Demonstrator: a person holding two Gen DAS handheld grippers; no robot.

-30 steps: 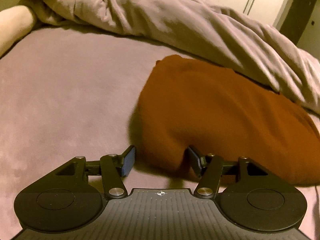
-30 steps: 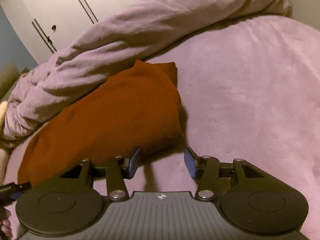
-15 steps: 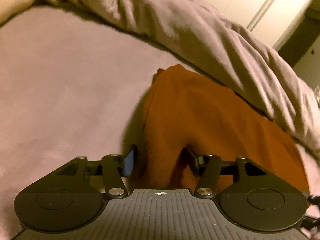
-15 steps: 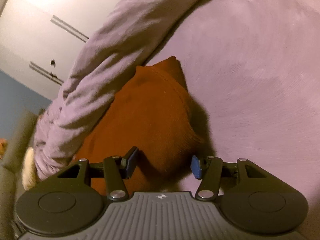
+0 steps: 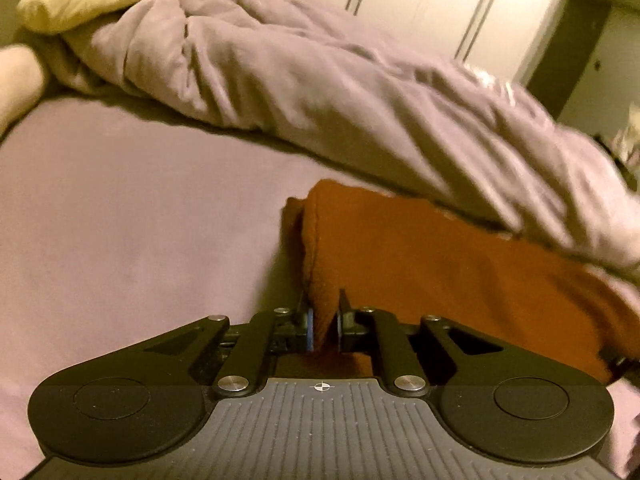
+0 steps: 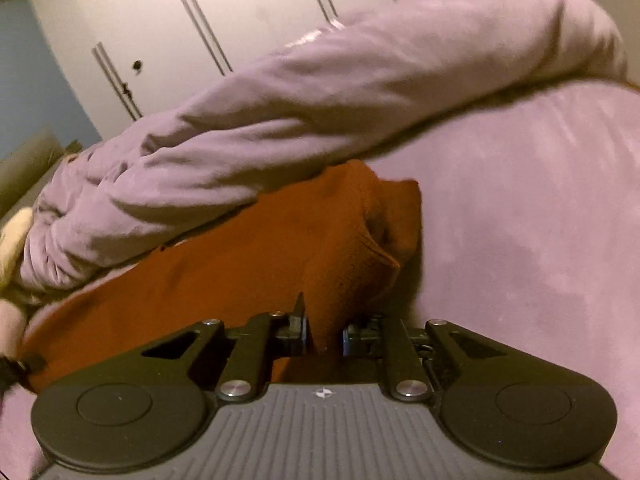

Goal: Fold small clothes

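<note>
bed (image 5: 120, 220) | on it: rust garment (image 5: 440, 248), bunched lilac duvet (image 5: 320, 80)

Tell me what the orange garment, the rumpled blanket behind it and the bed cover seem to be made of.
Orange garment: probably a soft knit or fleece, matte; fuzzy surface, faint ribbing in the right wrist view, limp where it is pinched.
Rumpled blanket: seemingly a padded woven fabric, slight sheen; puffy folds with pale highlights.
Bed cover: probably brushed plush or velour, matte; smooth nap with mottled light and dark patches.
</note>
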